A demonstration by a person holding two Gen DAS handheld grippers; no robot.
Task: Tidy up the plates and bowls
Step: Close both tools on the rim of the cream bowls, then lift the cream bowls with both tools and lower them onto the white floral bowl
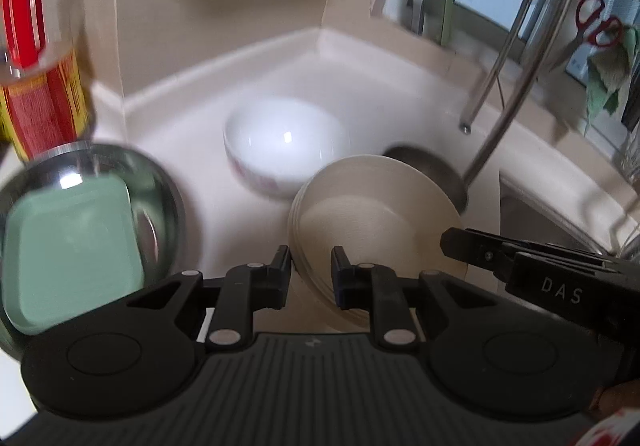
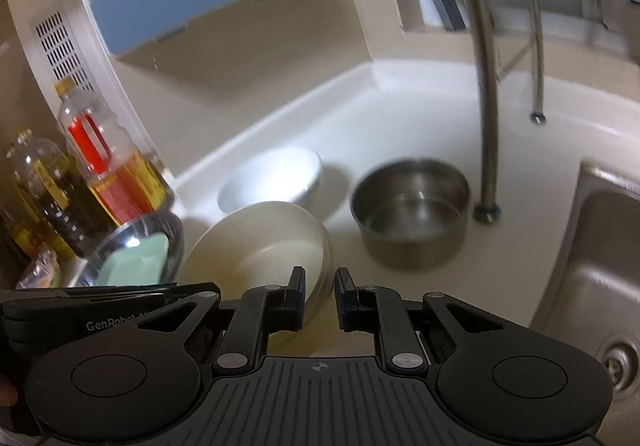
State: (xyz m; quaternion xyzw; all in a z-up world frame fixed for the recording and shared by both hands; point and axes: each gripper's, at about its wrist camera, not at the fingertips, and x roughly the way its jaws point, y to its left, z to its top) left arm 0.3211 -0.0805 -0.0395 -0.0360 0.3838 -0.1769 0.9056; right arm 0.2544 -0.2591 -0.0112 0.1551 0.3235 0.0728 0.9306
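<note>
1. The left gripper [image 1: 311,270] is clamped on the near left rim of the cream bowl [image 1: 372,206], one finger outside the wall and one inside.
2. The right gripper [image 2: 319,292] grips the opposite rim of the same cream bowl [image 2: 272,242] in the same way, so both grippers hold it together; the right gripper's black body also reaches in from the right edge of the left wrist view.
3. The cream bowl is tilted, its opening turned toward the cameras, above the pale countertop [image 2: 400,118].
4. Just behind it sits a white bowl [image 1: 286,142] with a reddish pattern low on its side, upright on the counter near the corner of the backsplash.
5. To the right, a steel pot [image 2: 412,206] stands empty, close beside the cream bowl and partly hidden behind it in the left wrist view.
6. To the left, a steel bowl [image 1: 164,182] holds a pale green square dish [image 1: 72,238], and sits very near the cream bowl's left side.
7. Oil bottles [image 2: 108,166] with red and yellow labels crowd behind the steel bowl.
8. A metal rack leg [image 2: 486,106] stands on the counter right of the steel pot, and the sink [image 2: 600,246] lies beyond it.
9. Red-handled scissors [image 1: 596,26] hang by the window.
</note>
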